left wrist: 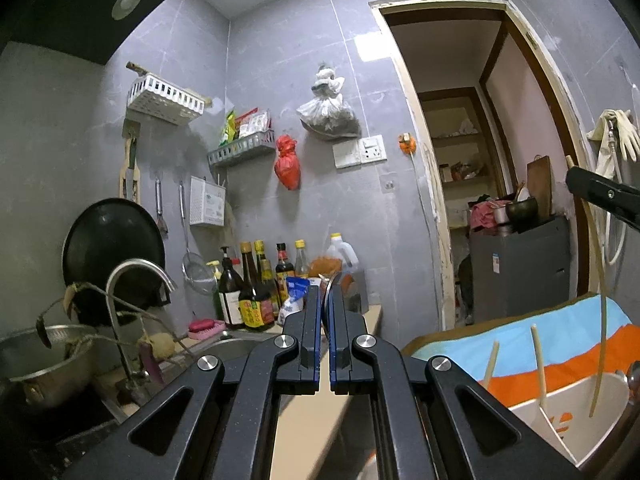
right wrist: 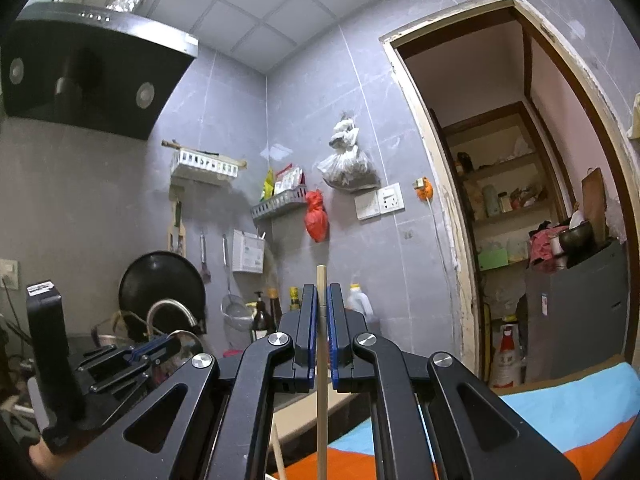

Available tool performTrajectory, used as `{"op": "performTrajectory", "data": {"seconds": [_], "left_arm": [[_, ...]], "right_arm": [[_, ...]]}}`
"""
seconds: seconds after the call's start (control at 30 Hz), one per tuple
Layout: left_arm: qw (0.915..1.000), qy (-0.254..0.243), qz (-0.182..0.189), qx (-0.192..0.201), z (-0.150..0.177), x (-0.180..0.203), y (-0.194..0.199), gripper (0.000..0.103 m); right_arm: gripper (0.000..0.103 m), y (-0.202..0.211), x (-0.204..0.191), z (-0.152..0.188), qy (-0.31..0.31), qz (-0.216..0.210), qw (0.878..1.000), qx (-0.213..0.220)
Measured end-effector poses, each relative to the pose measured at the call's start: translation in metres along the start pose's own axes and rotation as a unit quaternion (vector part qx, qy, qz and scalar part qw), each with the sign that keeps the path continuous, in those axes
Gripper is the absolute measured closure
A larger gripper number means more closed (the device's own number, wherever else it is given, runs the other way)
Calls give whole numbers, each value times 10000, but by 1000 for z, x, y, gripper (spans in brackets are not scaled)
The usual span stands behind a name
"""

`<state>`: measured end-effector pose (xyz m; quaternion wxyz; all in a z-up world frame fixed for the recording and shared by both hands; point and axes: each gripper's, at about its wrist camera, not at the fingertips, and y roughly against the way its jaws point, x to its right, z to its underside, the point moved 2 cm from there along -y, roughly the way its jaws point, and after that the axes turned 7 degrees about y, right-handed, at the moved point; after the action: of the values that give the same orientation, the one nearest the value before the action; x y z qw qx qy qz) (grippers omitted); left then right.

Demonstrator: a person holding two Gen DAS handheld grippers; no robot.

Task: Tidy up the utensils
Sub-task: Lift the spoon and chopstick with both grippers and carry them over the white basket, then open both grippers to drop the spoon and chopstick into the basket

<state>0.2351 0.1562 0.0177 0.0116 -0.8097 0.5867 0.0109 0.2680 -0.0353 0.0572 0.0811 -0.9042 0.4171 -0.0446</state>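
Observation:
My left gripper is shut on a metal spoon, whose thin edge shows between the blue pads. In the right wrist view that spoon's round bowl sticks out of the left gripper at lower left. My right gripper is shut on a pale wooden chopstick held upright. In the left wrist view, this chopstick hangs from the right gripper down into a white divided utensil holder. Two other chopsticks lean in the holder.
The holder sits on a blue and orange cloth. A chrome faucet and a steel pot are at the left by the sink. Sauce bottles crowd the counter's back. A grey cabinet stands in the doorway.

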Motion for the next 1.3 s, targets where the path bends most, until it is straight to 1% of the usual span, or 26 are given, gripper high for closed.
{"op": "performTrajectory", "data": {"seconds": [0.13, 0.27, 0.33, 0.4, 0.47, 0.53, 0.57, 0.6, 0.63, 0.67, 0.7, 0.73, 0.87, 0.9, 0.93, 1.0, 1.1, 1.2, 1.27, 1.3], "left_arm": [[10000, -36, 64, -28, 12, 4, 3, 102], [9994, 95, 254, -215, 18, 5, 6, 101], [9981, 249, 434, -350, 18, 3, 7, 100], [9951, 469, 695, -525, 17, 1, 9, 99], [9899, 676, 977, -774, 15, 0, 9, 97], [9834, 874, 1235, -998, 14, 0, 9, 95], [9812, 943, 1304, -1061, 12, 0, 9, 94], [9789, 1029, 1374, -1109, 11, 0, 10, 91], [9773, 1090, 1436, -1114, 8, 0, 12, 86], [9761, 1141, 1494, -1093, 5, 0, 15, 83], [9756, 1170, 1530, -1056, 1, 1, 18, 77], [9754, 1184, 1555, -1019, -2, 2, 21, 73], [9742, 1182, 1639, -1002, -15, 7, 31, 69], [9735, 1203, 1665, -1008, -17, 7, 33, 65], [9723, 1231, 1705, -1020, -20, 8, 36, 60], [9700, 1289, 1783, -1038, -25, 11, 43, 53], [9663, 1377, 1898, -1058, -34, 17, 55, 42], [9637, 1382, 2033, -1046, -43, 27, 68, 38], [9619, 1346, 2142, -1038, -50, 35, 79, 37], [9611, 1343, 2179, -1036, -52, 39, 84, 34]], "right_arm": [[100, -1, 0, 11, 71, -23, 9998, -203], [99, 1, 1, 18, 35, -80, 9991, -422], [99, 2, 3, 21, -4, -109, 9986, -512], [99, 5, 5, 24, -84, -150, 9979, -622], [97, 8, 6, 26, -127, -179, 9973, -707], [94, 11, 7, 26, -169, -197, 9968, -750], [90, 14, 7, 25, -200, -206, 9966, -777], [83, 17, 8, 24, -217, -205, 9965, -783], [81, 19, 8, 23, -224, -205, 9965, -782], [81, 22, 8, 21, -229, -208, 9965, -782], [79, 26, 9, 18, -235, -205, 9964, -782], [78, 28, 9, 16, -237, -198, 9965, -782], [64, 46, 12, 3, -249, -140, 9968, -748], [58, 51, 13, -1, -252, -121, 9969, -734], [56, 56, 14, -4, -258, -107, 9970, -722], [47, 70, 16, -14, -271, -47, 9973, -685], [42, 92, 19, -29, -255, 55, 9976, -646], [37, 118, 23, -47, -257, 185, 9977, -602], [35, 137, 26, -60, -199, 306, 9975, -599], [34, 146, 28, -66, -166, 393, 9972, -618]]}}
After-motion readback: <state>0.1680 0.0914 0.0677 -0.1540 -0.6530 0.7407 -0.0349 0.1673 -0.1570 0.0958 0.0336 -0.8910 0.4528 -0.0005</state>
